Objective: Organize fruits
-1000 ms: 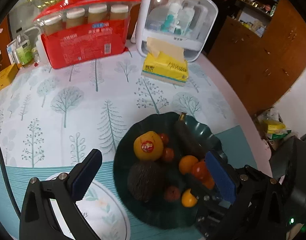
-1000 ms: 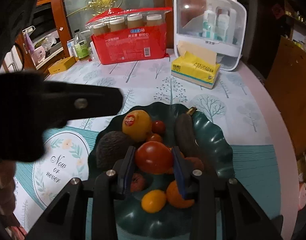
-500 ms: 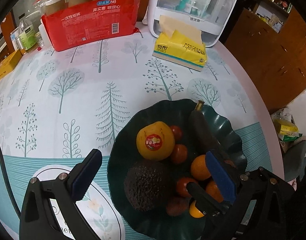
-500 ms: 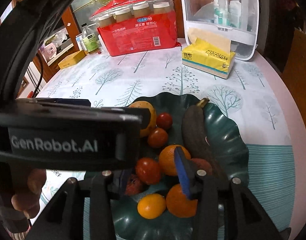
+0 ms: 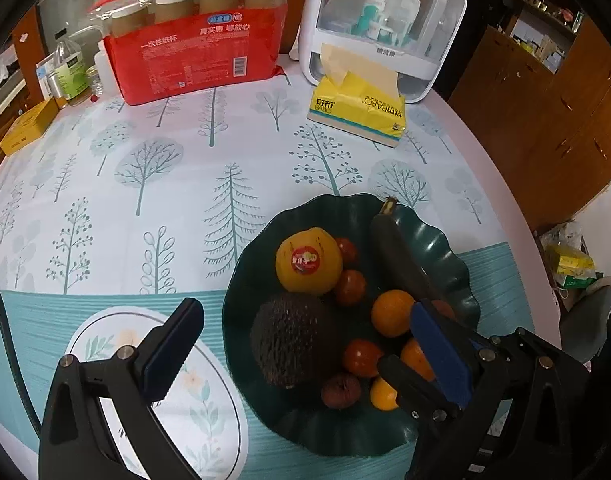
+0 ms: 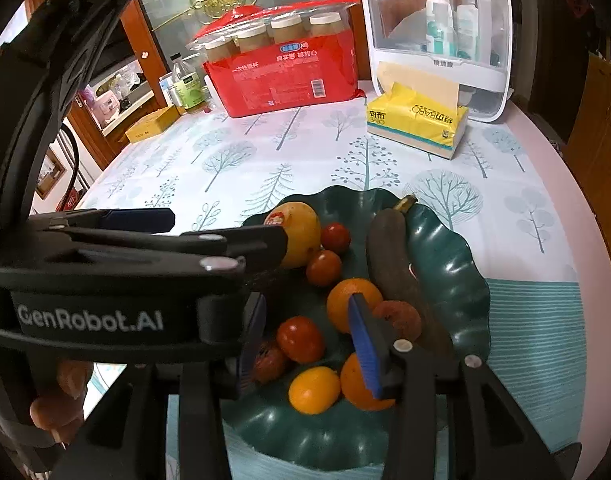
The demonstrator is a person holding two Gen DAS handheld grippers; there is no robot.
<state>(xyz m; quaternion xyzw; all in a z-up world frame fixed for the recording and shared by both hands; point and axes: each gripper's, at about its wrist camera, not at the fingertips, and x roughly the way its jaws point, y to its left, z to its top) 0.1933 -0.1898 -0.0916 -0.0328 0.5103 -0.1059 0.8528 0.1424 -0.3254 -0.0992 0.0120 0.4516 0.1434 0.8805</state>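
All the fruit in view is gathered in the dark green scalloped plate (image 5: pixel 461 276), which sits on the tabletop (image 5: pixel 153 184) near its right edge. In it are counted a stickered yellow fruit (image 5: pixel 308 261), an avocado (image 5: pixel 291 338), a darkened banana (image 5: pixel 401 256), several small tomatoes (image 6: pixel 300 338) and a few small oranges (image 6: pixel 351 304). No fruit is seen lying loose on the tabletop, so the gathering is judged largely or wholly done; whether any sorting within the plate is still wanted cannot be told. The left hand-held gripper (image 5: pixel 305 340) is held wide apart above the plate with nothing between its fingers. The right hand-held gripper (image 6: pixel 305 340) is also parted, gripping nothing, with one tomato lying in the plate between its blue pads (image 6: pixel 365 348).
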